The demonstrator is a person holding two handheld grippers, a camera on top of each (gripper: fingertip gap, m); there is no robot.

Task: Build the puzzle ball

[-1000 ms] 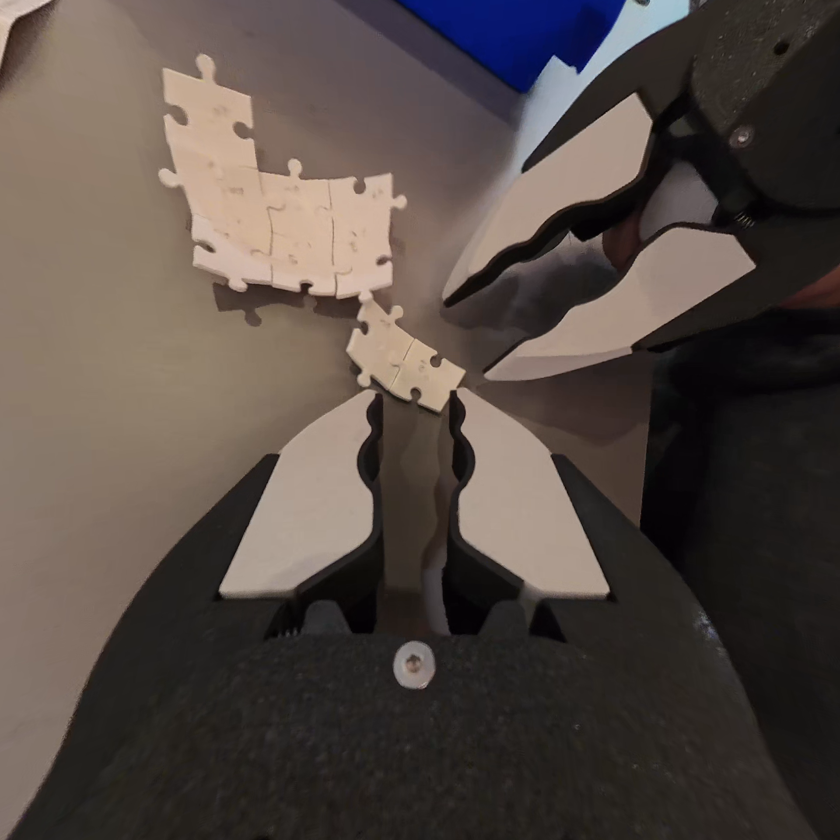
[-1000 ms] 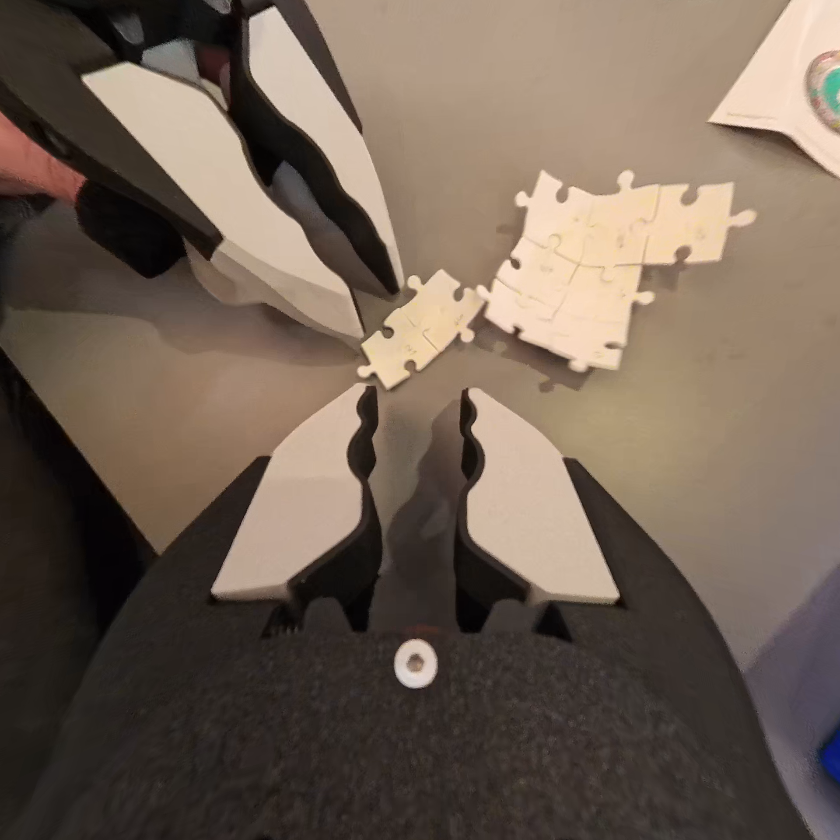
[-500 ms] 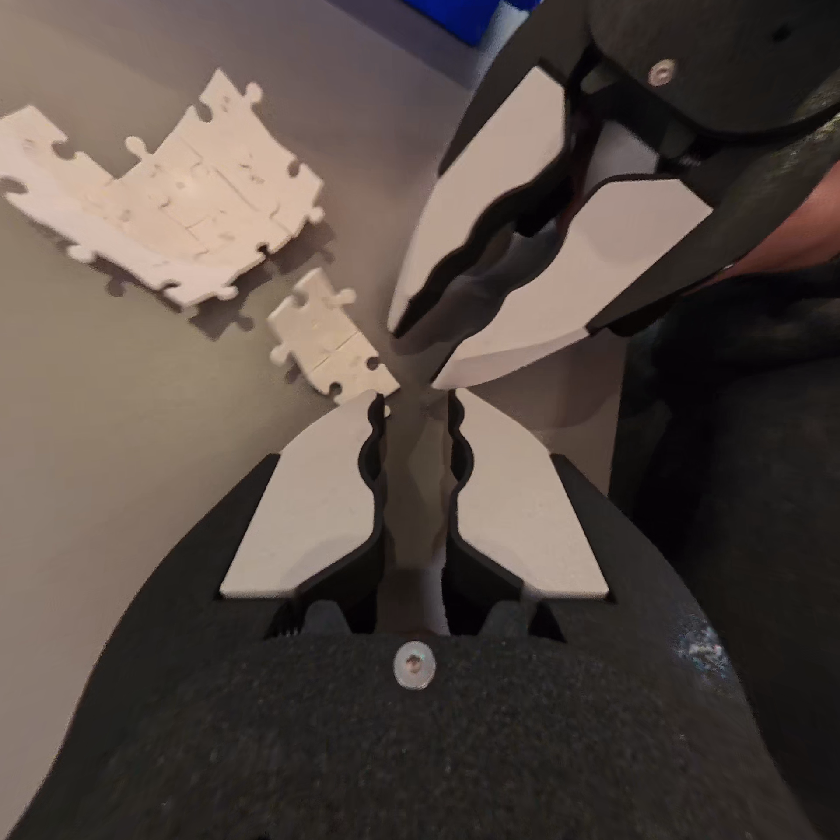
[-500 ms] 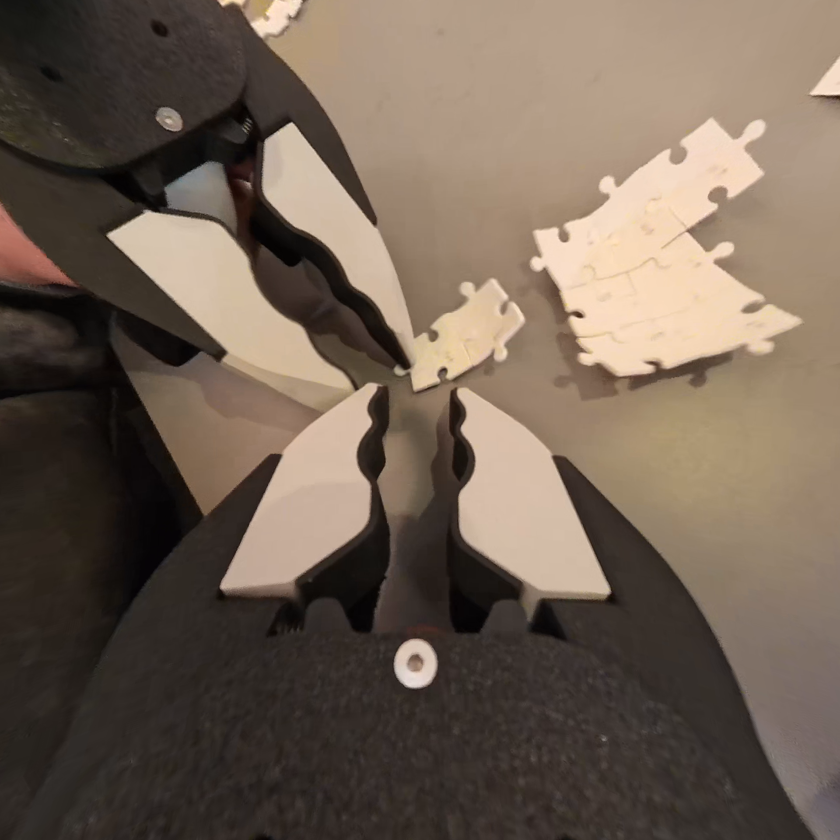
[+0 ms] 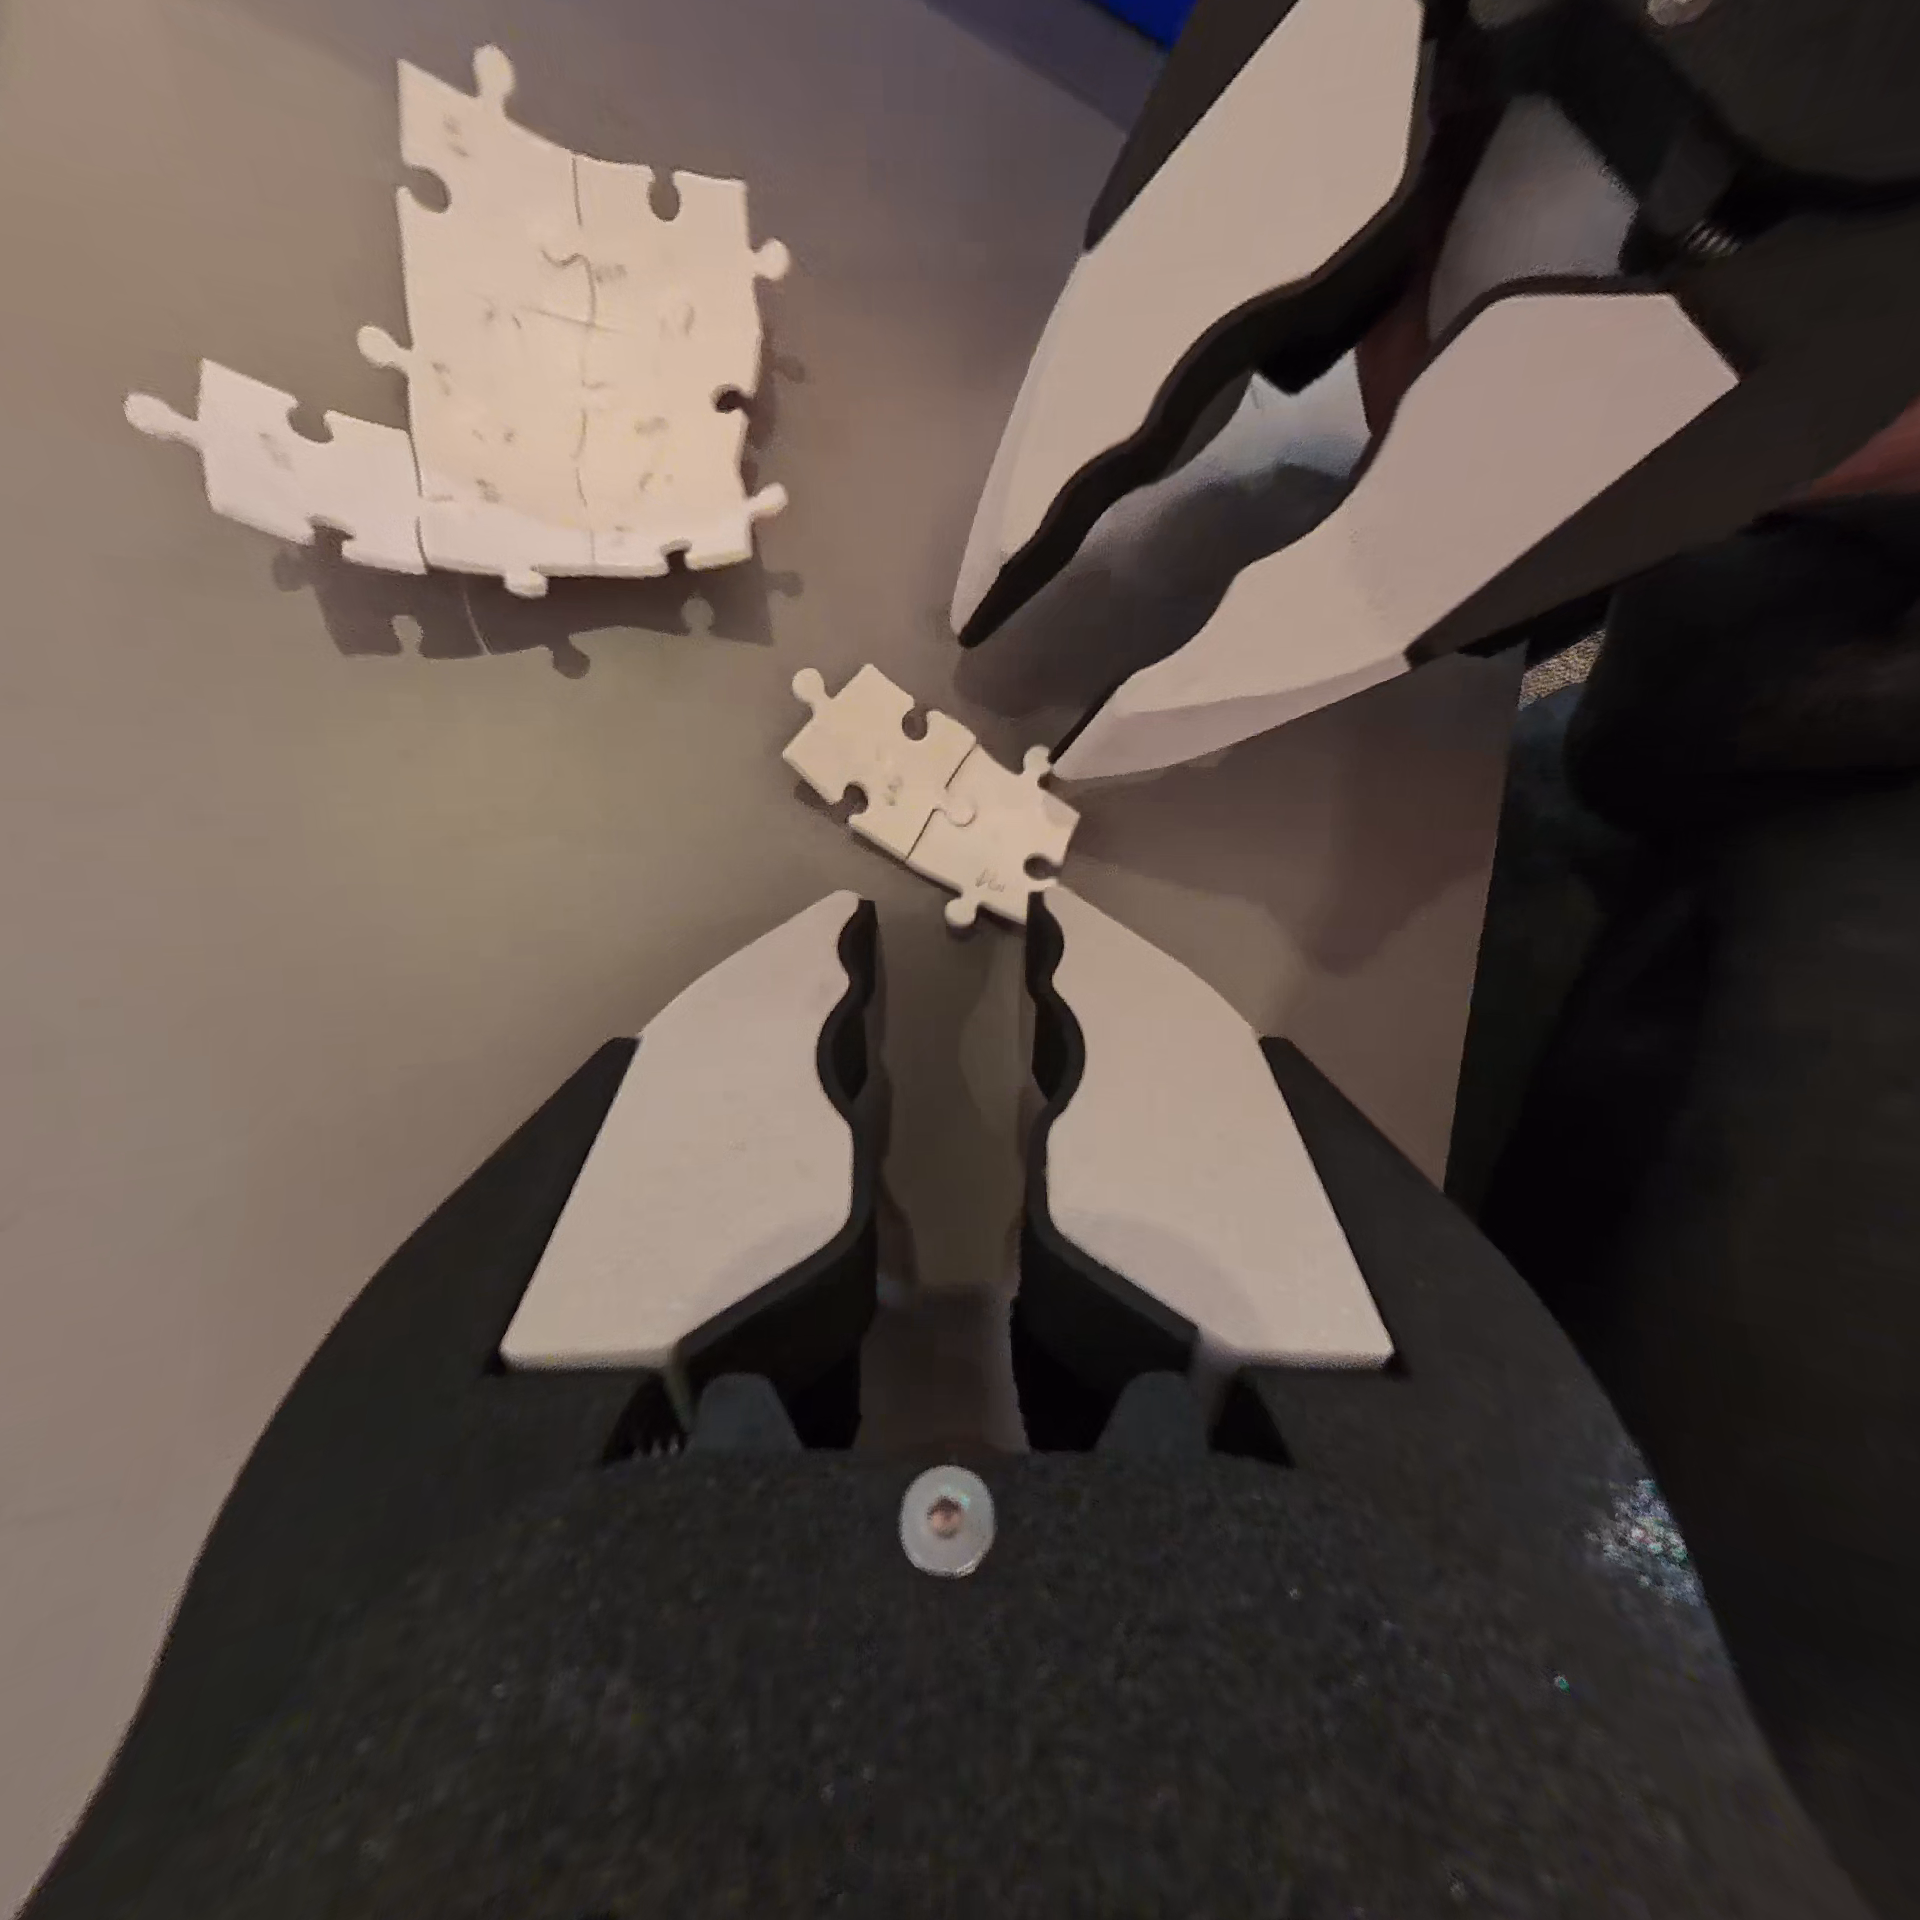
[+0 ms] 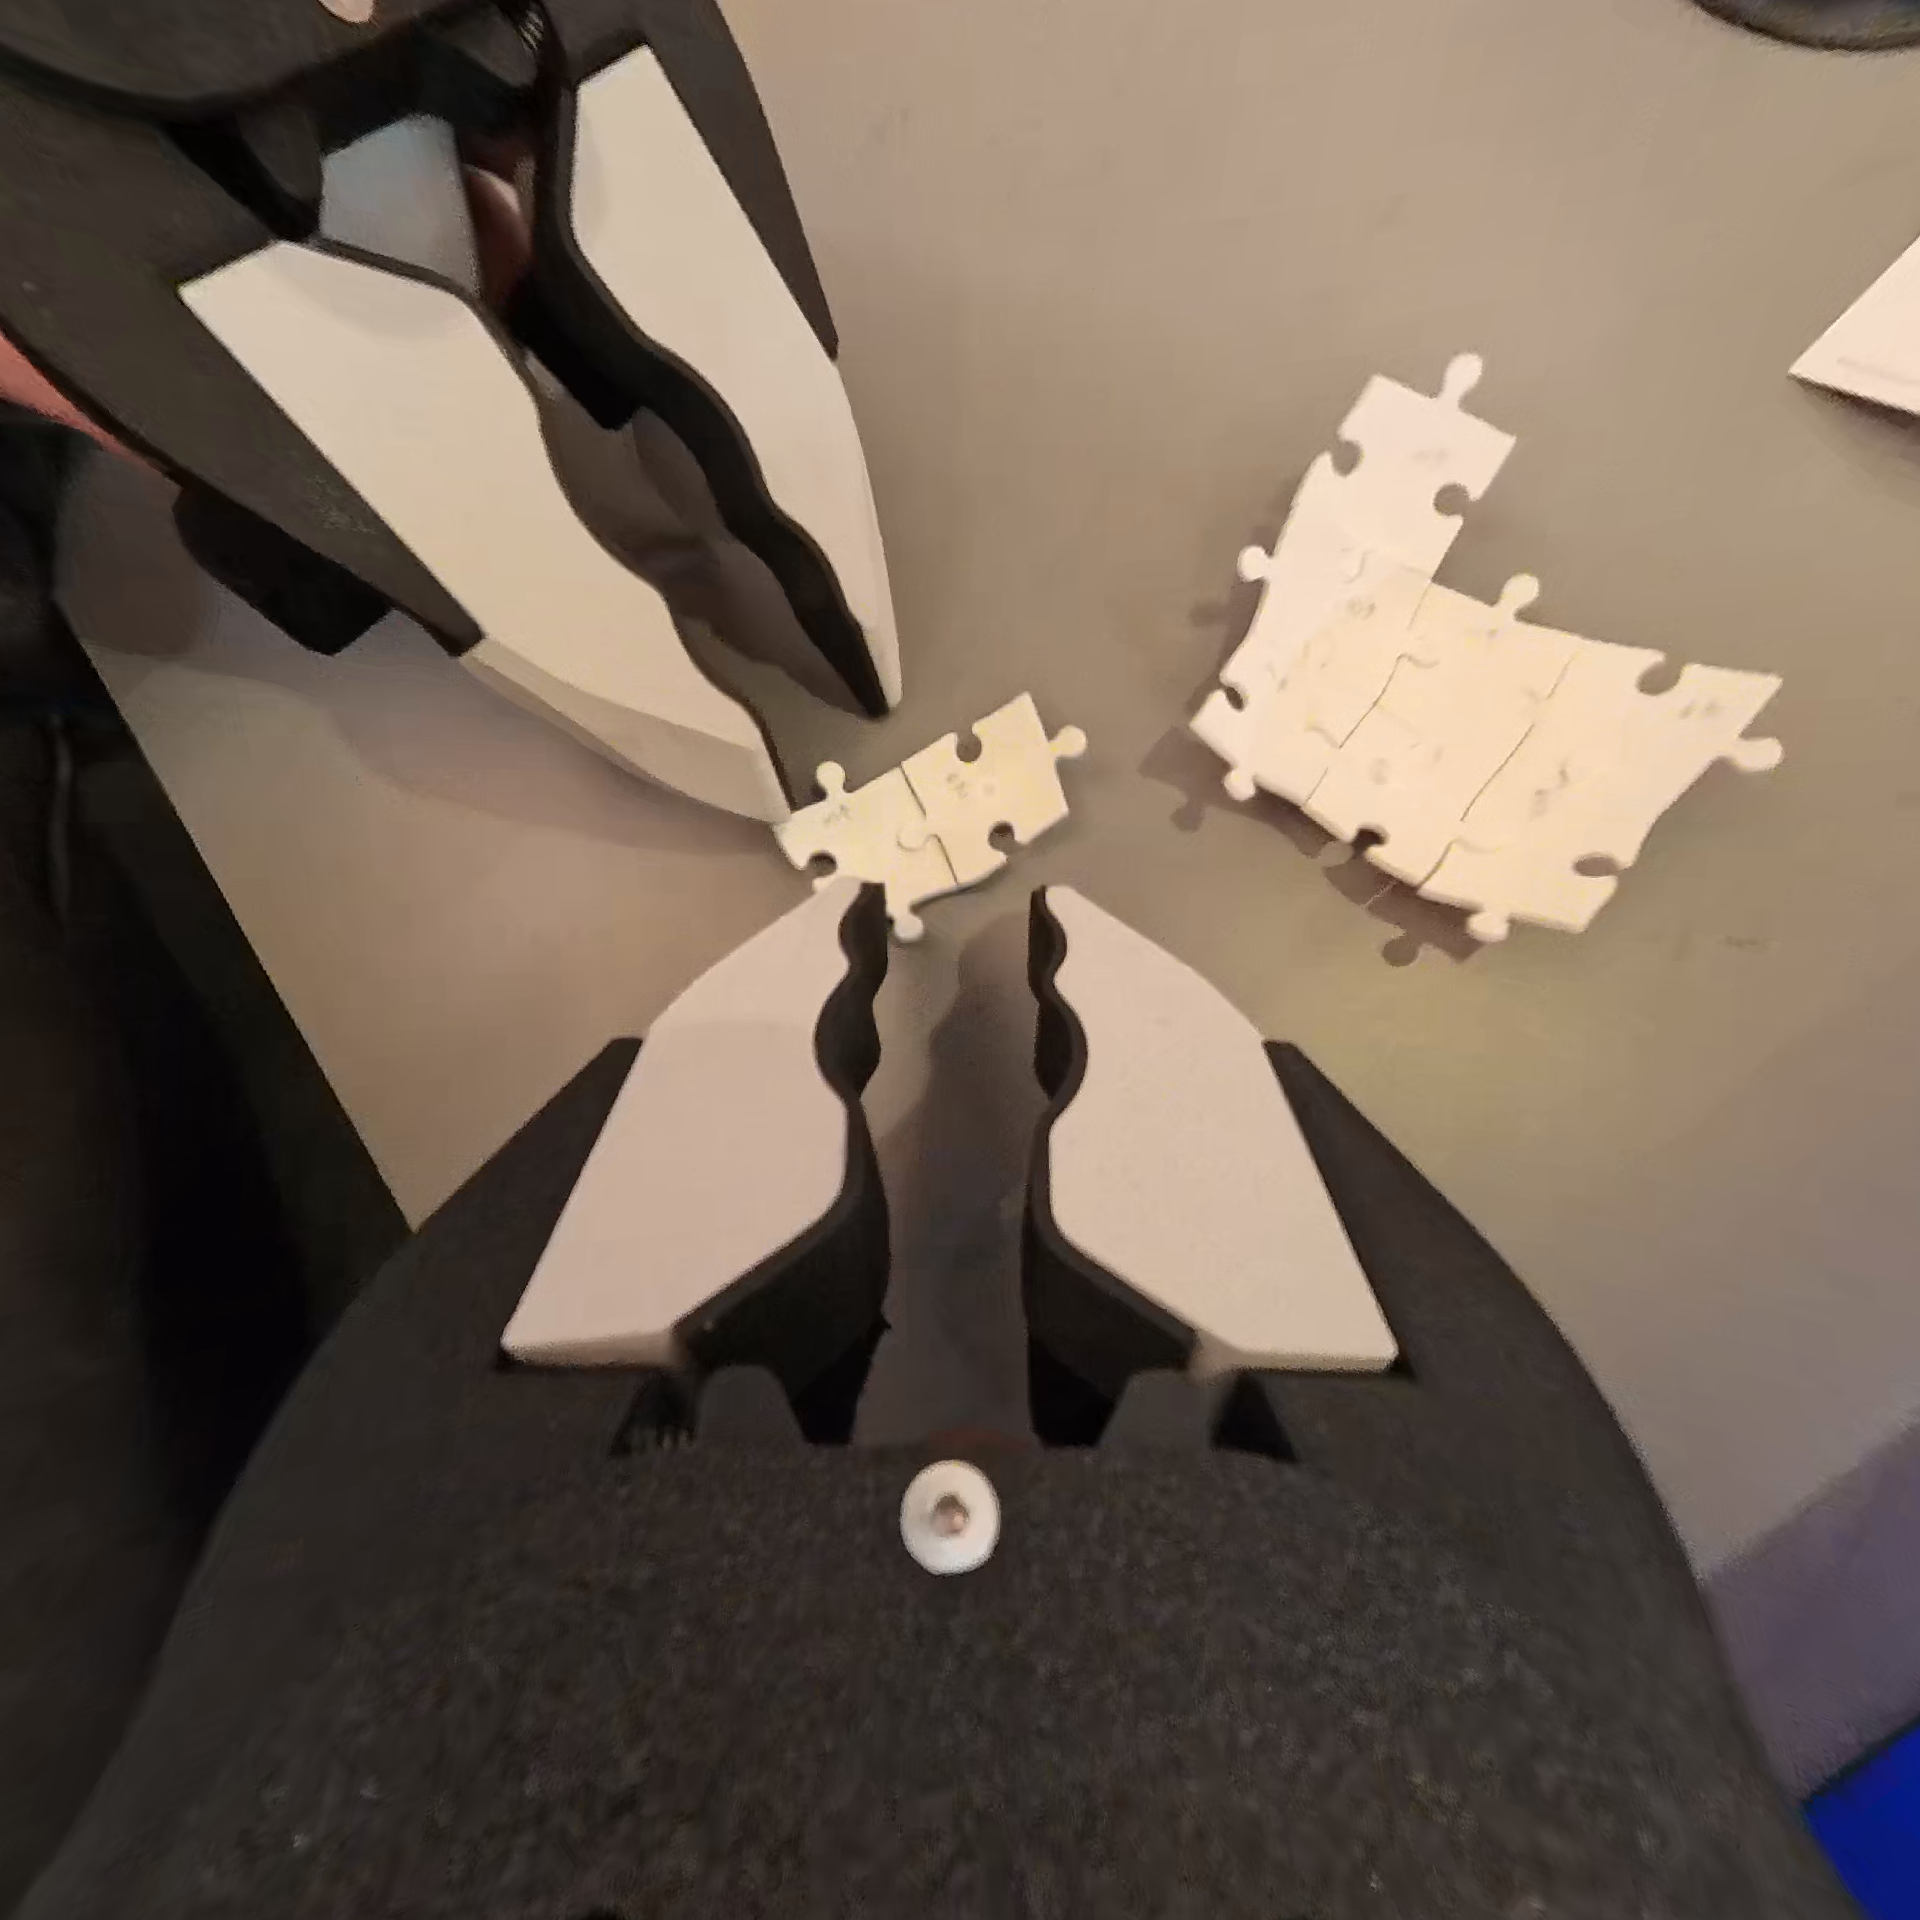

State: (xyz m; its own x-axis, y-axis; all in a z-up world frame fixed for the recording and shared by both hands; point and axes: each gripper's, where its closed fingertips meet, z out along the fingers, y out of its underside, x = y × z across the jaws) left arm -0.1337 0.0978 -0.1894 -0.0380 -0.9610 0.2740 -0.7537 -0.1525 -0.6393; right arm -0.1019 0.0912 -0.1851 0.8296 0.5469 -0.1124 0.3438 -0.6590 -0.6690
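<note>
Puzzle pair (image 5: 930,805), two joined white pieces, lies on my bench (image 5: 260,831) near its edge; in the left wrist view my left gripper (image 5: 945,914) has its jaws spread, one tip touching the pair. The right wrist view shows my right gripper (image 6: 940,904), jaws spread, at the pair (image 6: 935,816), the larger puzzle section (image 6: 1455,707) lying apart.

Matte grey-brown tabletop (image 5: 312,935) throughout. Small joined pair of off-white curved puzzle pieces (image 5: 933,800), faint grey marks on the surface; yellowish tint in the right wrist view. Larger joined patch of white curved puzzle pieces (image 5: 540,384), smudged grey marks. Left gripper (image 5: 948,912) and right gripper (image 6: 948,906): light grey finger faces, black wavy inner edges, speckled black bodies. Blue patch (image 6: 1870,1382) at near right corner. White paper sheet (image 6: 1870,332) at far right.
</note>
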